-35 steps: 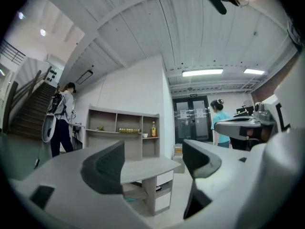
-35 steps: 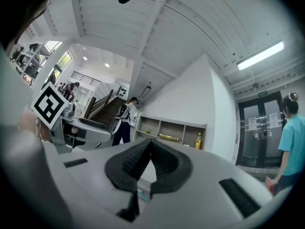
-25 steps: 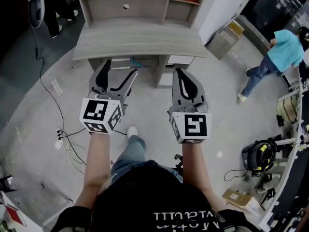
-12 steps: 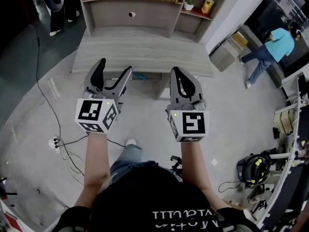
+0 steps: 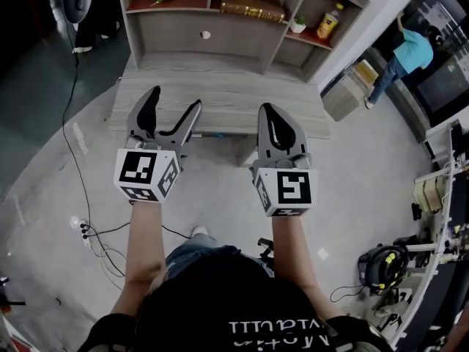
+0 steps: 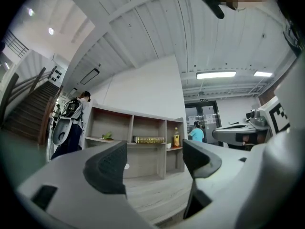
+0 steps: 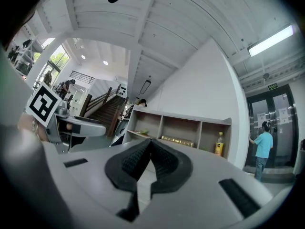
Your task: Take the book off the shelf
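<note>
The book (image 5: 253, 6) had come fuller into view at top centre, still unreached; left gripper (image 5: 174, 103) jaws apart, right gripper (image 5: 270, 113) jaws together.

Pale wood desk (image 5: 220, 97) on grey floor (image 5: 366, 196) (cables (image 5: 95, 229) trailing), white wall (image 6: 143, 89) behind.

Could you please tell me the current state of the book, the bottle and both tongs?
book: lying flat in the middle compartment of the shelf, untouched.
bottle: standing upright in the right compartment.
left tongs: open, holding nothing.
right tongs: shut, holding nothing.
</note>
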Motion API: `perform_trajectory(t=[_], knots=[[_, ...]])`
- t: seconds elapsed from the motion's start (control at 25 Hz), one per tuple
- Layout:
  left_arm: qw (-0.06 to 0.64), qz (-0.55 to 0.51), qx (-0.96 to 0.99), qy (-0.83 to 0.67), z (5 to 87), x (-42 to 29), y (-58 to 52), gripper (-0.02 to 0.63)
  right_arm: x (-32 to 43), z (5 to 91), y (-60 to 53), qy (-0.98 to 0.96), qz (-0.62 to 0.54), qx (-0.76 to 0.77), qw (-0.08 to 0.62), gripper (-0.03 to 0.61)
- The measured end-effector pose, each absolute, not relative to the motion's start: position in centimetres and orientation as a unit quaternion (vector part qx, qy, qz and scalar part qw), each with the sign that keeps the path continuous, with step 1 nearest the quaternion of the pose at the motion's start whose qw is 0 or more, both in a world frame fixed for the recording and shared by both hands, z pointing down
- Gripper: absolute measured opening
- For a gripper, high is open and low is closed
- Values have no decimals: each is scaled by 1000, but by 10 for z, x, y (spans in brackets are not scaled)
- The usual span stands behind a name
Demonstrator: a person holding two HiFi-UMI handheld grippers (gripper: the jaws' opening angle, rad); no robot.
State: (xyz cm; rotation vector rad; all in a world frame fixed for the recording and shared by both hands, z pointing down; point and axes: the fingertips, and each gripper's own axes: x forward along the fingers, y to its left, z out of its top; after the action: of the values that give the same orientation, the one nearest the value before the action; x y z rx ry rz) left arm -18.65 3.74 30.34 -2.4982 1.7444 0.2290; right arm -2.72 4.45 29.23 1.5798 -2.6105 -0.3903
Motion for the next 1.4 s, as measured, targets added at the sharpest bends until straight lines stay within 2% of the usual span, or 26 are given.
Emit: perform_trajectory(t=[0.76, 1.4], knots=[[54, 56, -833, 547, 301, -165, -47, 330, -5, 308, -43, -840, -100, 533, 26, 15], [29, 64, -815, 575, 278, -148, -177, 318, -4, 270, -178, -861, -127, 492, -12, 15]])
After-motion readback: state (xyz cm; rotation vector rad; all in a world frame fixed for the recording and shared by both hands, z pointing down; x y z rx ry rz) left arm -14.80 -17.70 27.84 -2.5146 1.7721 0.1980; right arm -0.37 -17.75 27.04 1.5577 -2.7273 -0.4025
